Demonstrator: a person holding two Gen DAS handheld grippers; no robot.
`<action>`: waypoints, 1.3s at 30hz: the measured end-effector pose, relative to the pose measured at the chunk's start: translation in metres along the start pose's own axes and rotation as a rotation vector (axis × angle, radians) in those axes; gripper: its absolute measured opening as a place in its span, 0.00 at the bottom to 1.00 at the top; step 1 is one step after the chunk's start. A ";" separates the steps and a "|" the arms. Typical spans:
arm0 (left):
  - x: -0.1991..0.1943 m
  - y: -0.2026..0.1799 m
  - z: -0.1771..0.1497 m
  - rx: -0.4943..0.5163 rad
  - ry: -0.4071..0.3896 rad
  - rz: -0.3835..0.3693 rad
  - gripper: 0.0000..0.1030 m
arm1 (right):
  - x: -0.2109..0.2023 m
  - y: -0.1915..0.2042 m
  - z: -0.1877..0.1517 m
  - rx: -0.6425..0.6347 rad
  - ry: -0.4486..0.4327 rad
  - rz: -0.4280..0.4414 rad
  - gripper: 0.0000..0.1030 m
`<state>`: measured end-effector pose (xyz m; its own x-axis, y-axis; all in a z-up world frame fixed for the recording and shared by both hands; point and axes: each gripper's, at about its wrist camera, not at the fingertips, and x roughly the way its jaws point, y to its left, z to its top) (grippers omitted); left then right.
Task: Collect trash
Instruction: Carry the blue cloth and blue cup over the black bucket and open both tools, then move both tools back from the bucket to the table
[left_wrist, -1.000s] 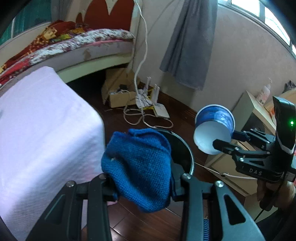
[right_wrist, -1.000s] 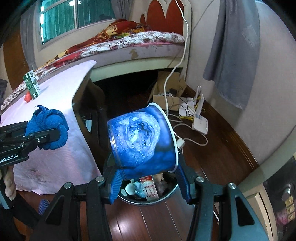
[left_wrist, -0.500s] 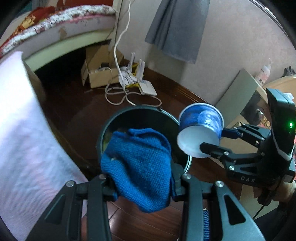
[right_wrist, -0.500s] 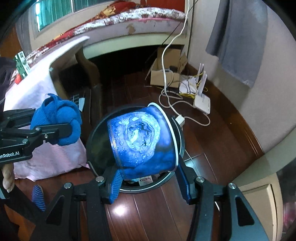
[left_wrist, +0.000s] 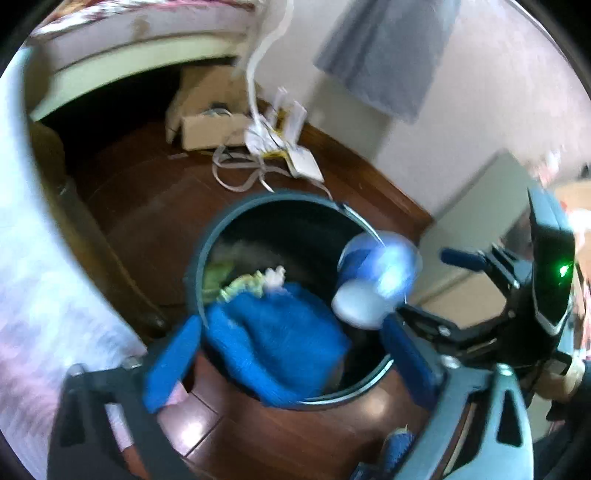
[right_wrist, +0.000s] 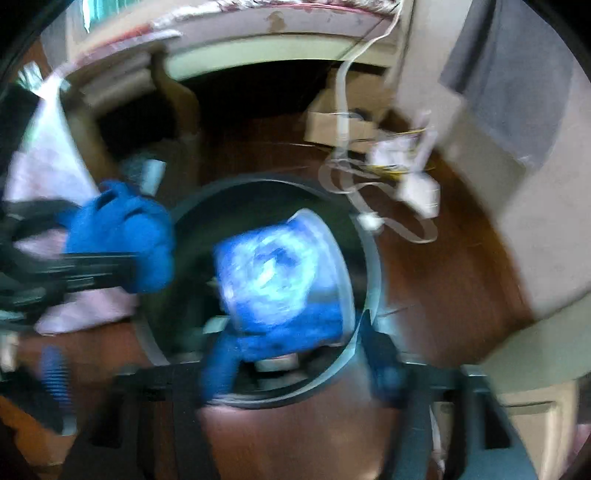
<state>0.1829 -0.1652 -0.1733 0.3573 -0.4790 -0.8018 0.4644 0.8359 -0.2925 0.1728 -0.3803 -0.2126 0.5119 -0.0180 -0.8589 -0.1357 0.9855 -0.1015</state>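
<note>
Over a round dark trash bin (left_wrist: 201, 258) on a wooden floor (left_wrist: 155, 206), the left gripper (left_wrist: 288, 354) had its jaws opening wide, and a crumpled blue knitted cloth (left_wrist: 273, 339) lay loose between them above the bin's mouth. The right gripper (right_wrist: 299, 365) was likewise opening, its blue paper cup (right_wrist: 277, 277) blurred and free of the pads, over the bin.

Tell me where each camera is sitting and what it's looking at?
Left wrist: on the left gripper, facing down into the trash bin; its blue fingers spread apart around the blue cloth; the right gripper shows beside it.
Right wrist: on the right gripper, facing down at the bin; fingers opening around the blue cup; a hand barely shows.
Both share bin, cloth, cup, white cables.
</note>
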 end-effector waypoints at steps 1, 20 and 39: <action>-0.002 0.002 -0.002 -0.011 -0.004 0.024 0.98 | -0.001 -0.002 -0.001 0.007 0.001 0.006 0.95; -0.104 0.002 -0.014 -0.056 -0.185 0.205 0.98 | -0.076 0.009 0.014 0.169 -0.090 -0.043 0.95; -0.209 0.059 -0.038 -0.163 -0.336 0.364 0.98 | -0.158 0.119 0.061 0.110 -0.279 0.082 0.95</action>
<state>0.1051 -0.0051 -0.0424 0.7253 -0.1865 -0.6627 0.1389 0.9825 -0.1245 0.1276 -0.2497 -0.0584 0.7185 0.0940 -0.6892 -0.1013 0.9944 0.0300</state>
